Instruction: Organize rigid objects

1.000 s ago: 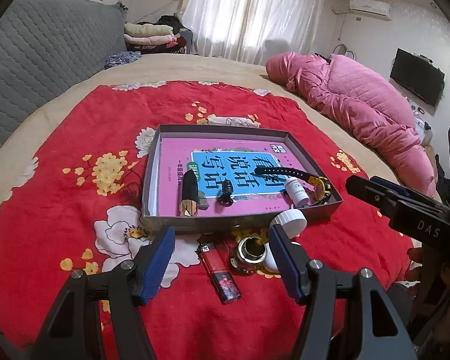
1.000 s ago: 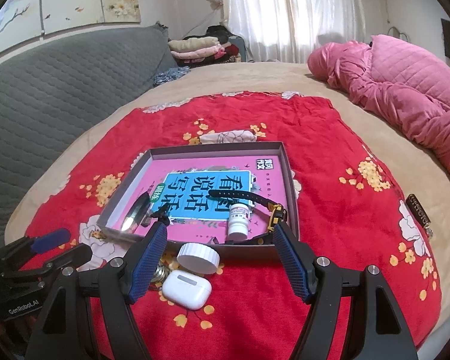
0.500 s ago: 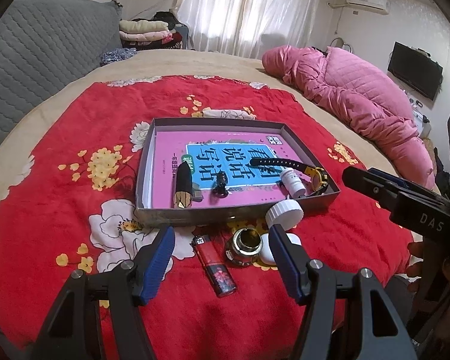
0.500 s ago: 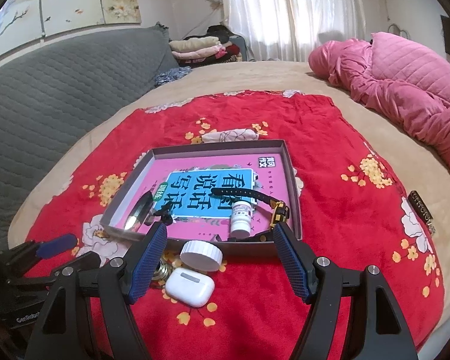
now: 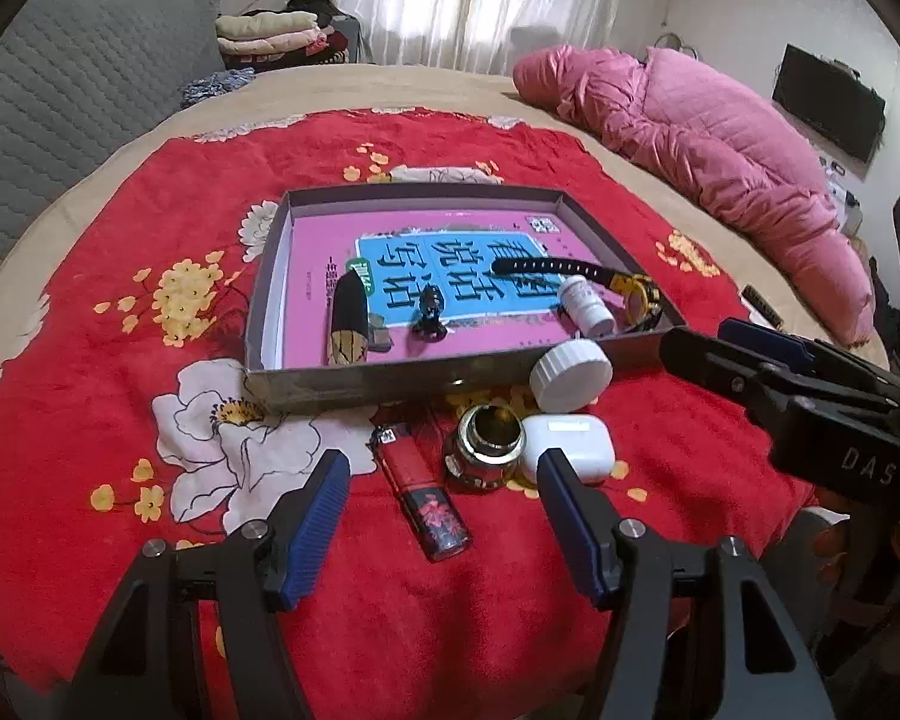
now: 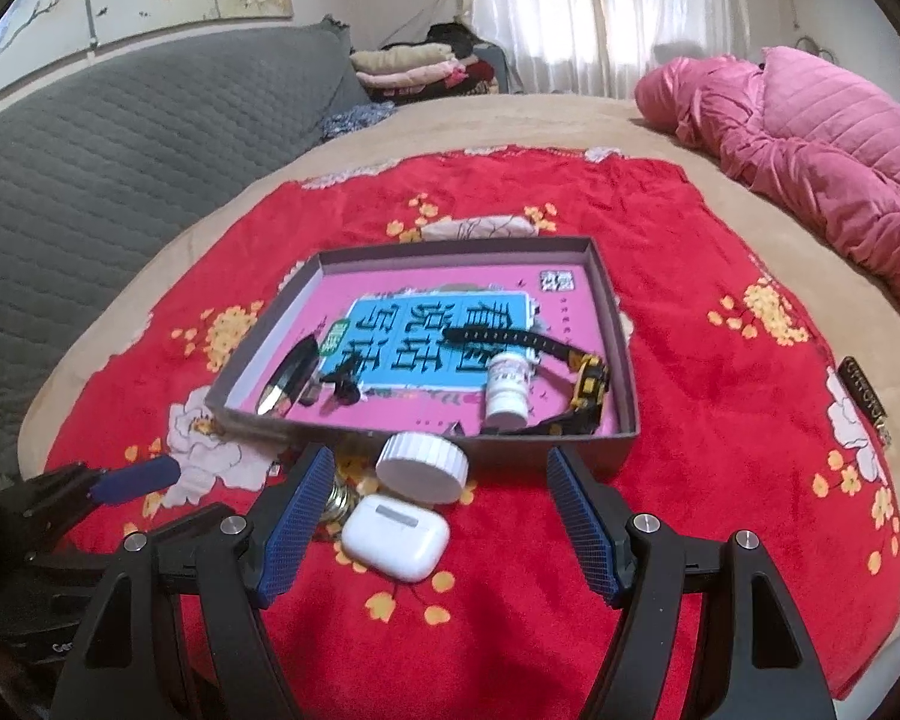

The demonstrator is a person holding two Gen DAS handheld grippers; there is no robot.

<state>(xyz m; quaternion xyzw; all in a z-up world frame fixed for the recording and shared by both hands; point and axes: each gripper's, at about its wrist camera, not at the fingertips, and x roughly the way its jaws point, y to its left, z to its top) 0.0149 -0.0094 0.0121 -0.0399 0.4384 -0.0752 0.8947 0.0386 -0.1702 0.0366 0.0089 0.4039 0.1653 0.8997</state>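
A shallow grey box (image 5: 390, 375) (image 6: 621, 360) lined with a pink and blue sheet lies on the red flowered blanket. Inside it are a black-strapped yellow watch (image 5: 627, 291) (image 6: 588, 381), a small white bottle (image 5: 582, 306) (image 6: 507, 387), a folding knife (image 5: 348, 321) (image 6: 291, 375) and a small black piece (image 5: 429, 315). In front of the box lie a red lighter (image 5: 429, 498), a shiny metal jar (image 5: 489, 447), a white lid (image 5: 570, 372) (image 6: 423, 465) and a white earbud case (image 5: 570, 447) (image 6: 396, 534). My left gripper (image 5: 444, 507) is open over the lighter and jar. My right gripper (image 6: 435, 516) is open around the earbud case, pads apart from it.
A pink quilted jacket (image 5: 708, 138) lies on the bed at the right. A grey quilted headboard (image 6: 90, 168) runs along the left, folded clothes (image 5: 270, 36) behind. A small dark tag (image 6: 864, 393) lies at the blanket's right edge. The right gripper's body (image 5: 810, 402) shows in the left view.
Both views have shifted slightly: the box and loose objects sit a little higher and further off in each frame. Both grippers stay open, and nothing on the blanket has moved.
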